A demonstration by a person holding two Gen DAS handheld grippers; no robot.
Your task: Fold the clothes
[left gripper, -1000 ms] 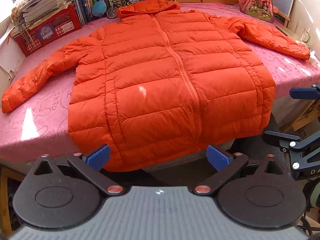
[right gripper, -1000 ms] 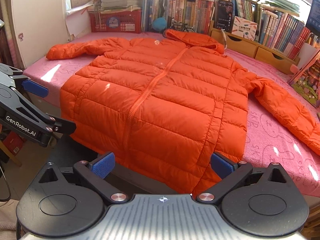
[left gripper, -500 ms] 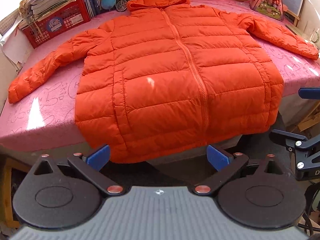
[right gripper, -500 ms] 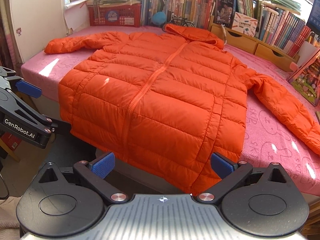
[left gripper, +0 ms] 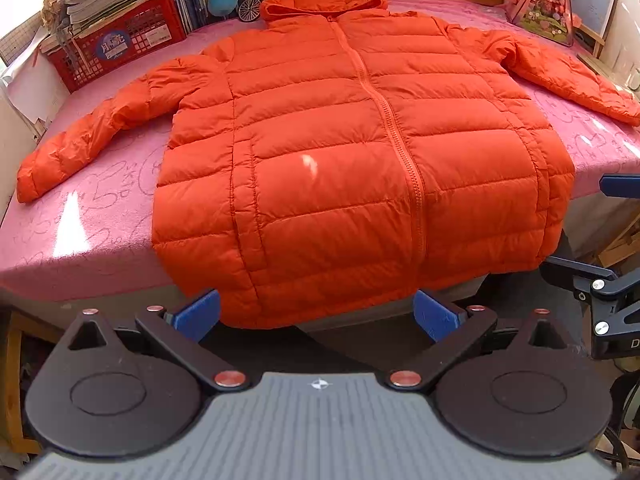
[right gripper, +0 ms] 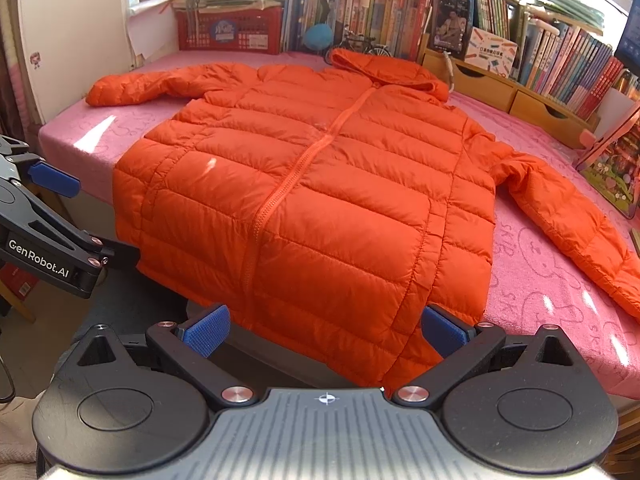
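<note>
Here we have the orange puffer jacket [left gripper: 360,152] spread flat, front up and zipped, on the pink-covered table [left gripper: 80,240], hem drooping over the near edge, sleeves out toward the left and right edges. Left gripper [left gripper: 316,316] and right gripper [right gripper: 324,330] both hang short of the hem, fingers spread wide, holding nothing. Risks, we judge: slick padding slipping from a shallow pinch; the overhanging hem dragging the jacket off (its underside is hidden). The right cuff is cut off in both views.
</note>
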